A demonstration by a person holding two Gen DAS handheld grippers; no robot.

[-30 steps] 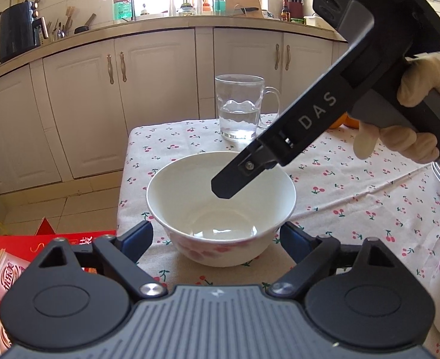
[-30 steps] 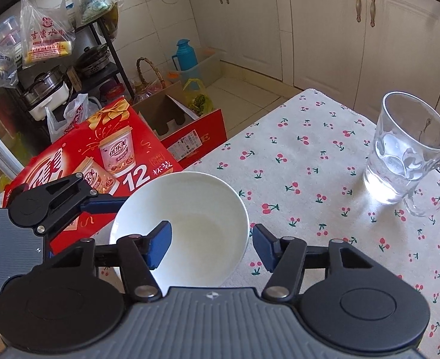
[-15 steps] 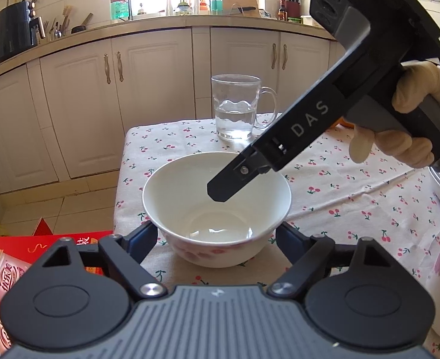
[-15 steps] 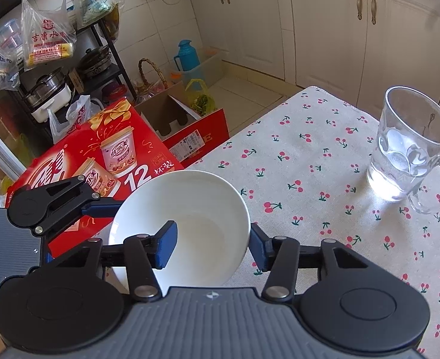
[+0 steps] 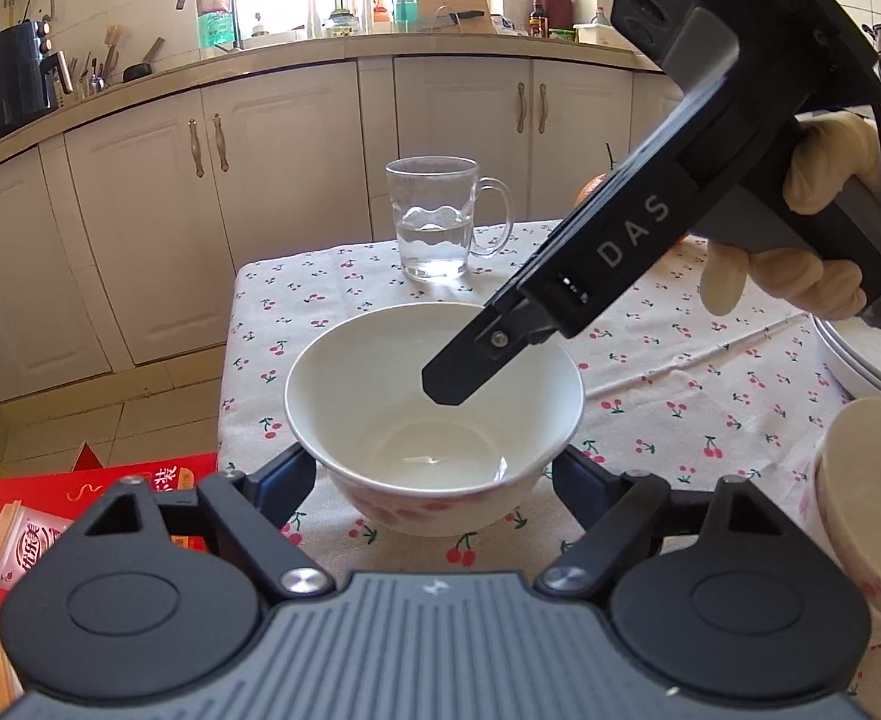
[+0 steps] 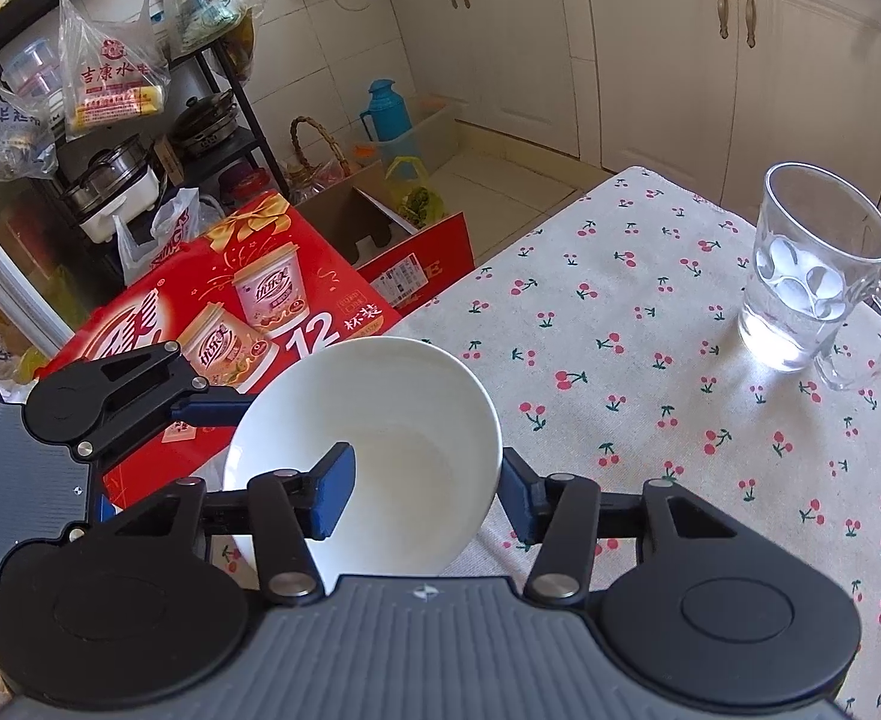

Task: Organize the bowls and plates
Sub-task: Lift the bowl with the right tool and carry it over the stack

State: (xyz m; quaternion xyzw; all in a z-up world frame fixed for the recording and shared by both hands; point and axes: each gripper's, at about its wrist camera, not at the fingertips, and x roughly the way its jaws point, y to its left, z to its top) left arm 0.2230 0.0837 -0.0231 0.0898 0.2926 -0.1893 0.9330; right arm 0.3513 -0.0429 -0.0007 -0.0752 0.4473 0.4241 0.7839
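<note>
White bowl (image 5: 434,420) sits upright on the cherry-print bench (image 5: 668,372), mouth up, near the bench's corner edge; round, so no long axis to record. Pink floral print on its lower outer wall

Left tongs (image 5: 434,480): spread wide, one blue pad either side of the bowl's base, bowl between the fingers. Contact with the wall cannot be told

Right tongs (image 6: 425,495): spread, straddling the bowl rim — its left finger (image 6: 332,492) reaches inside the bowl, the other pad sits just outside the wall. Not closed on the rim; a gap shows on the inner side. In the left wrist view this tool comes in from the upper right, tip angled down into the bowl, gloved hand (image 5: 800,240) on its grip

Beyond the left tongs: glass mug (image 5: 440,222) with water, upright, handle to the right, well apart from the bowl. Right of the left tongs: second bowl (image 5: 866,510) at frame edge, stacked plates (image 5: 860,360) behind it. Red gift box (image 6: 224,312) off the bench, beyond the bowl in the right wrist view
</note>
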